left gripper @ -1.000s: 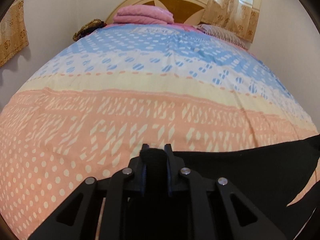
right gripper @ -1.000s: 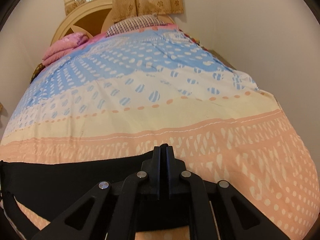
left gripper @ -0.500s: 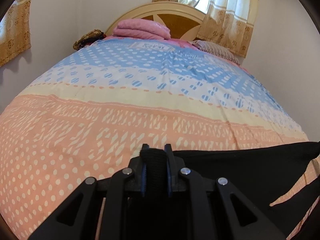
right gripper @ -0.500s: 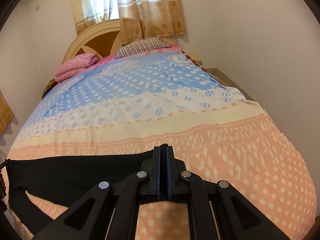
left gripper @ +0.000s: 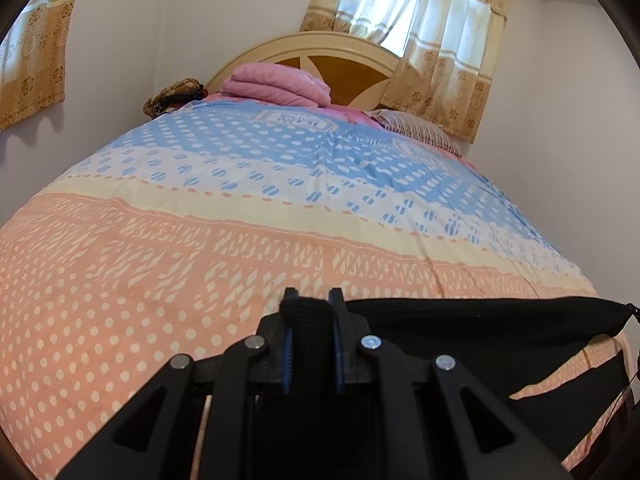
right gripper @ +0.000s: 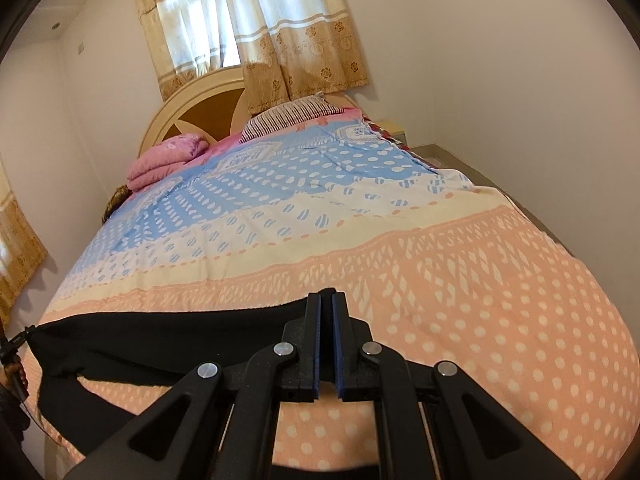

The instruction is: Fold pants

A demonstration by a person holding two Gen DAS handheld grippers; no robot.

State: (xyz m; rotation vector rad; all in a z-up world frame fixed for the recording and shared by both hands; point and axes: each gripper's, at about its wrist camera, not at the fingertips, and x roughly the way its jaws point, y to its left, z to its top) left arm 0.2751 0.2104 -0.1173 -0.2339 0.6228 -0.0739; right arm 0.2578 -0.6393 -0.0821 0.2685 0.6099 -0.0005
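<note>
Bedroom scene, both wrist views: a bed (left gripper: 200,264) covered by a patterned quilt banded peach, cream and blue fills most of each picture, with pale walls on either side. At its far end stands a rounded cream headboard (left gripper: 320,46) with brown panels; a curtain (right gripper: 256,28) with a gold floral border hangs over the window behind it. A folded pink blanket (left gripper: 276,84) lies against the headboard, and a striped pillow (right gripper: 288,118) rests beside it.

Black pants (left gripper: 480,332) are stretched taut between the two grippers above the near, peach part of the quilt. Their upper edge runs as a nearly straight line from one gripper to the other, and lower cloth hangs down toward the quilt with peach fabric visible through the gap below the band.

Left gripper (left gripper: 310,300): closed on a thick bunched fold of the pants, which fills the space between the blue-lined pads.

Right gripper (right gripper: 326,300): jaws nearly together, clamping a thin edge of the pants (right gripper: 160,340); the cloth extends leftward from it in the right wrist view.

A thin black cord (right gripper: 16,340) trails from the far corner of the pants at the left edge of the right wrist view.
</note>
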